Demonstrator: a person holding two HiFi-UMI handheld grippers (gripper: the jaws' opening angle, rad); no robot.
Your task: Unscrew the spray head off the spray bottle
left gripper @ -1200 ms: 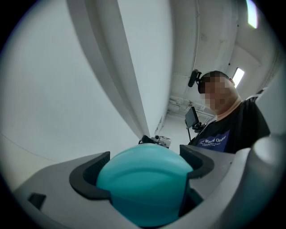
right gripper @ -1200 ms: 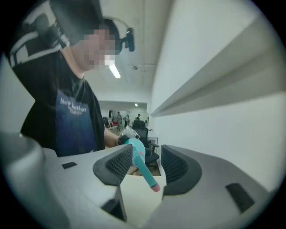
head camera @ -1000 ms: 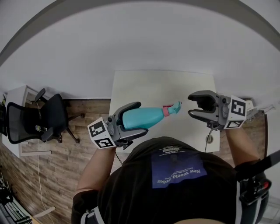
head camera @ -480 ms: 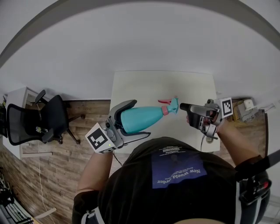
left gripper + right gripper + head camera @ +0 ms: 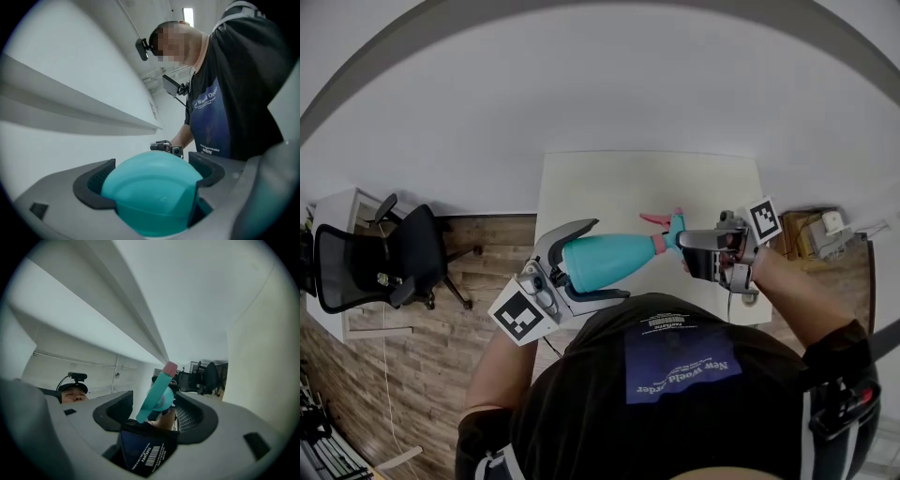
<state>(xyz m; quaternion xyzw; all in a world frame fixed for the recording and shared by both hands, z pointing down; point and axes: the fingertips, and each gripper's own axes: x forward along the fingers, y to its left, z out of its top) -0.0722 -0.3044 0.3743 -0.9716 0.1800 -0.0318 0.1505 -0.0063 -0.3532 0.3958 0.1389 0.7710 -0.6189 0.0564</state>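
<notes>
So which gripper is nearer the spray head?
Right. The right gripper, its jaws just opened, stands around the spray head; the left gripper clamps the bottle's far end.

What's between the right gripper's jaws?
The teal spray head sits untouched in the right gripper, whose jaws have just been opening; the right gripper view shows it.

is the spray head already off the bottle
No, the spray head sits attached on the neck of the bottle, pink collar and all.
</notes>
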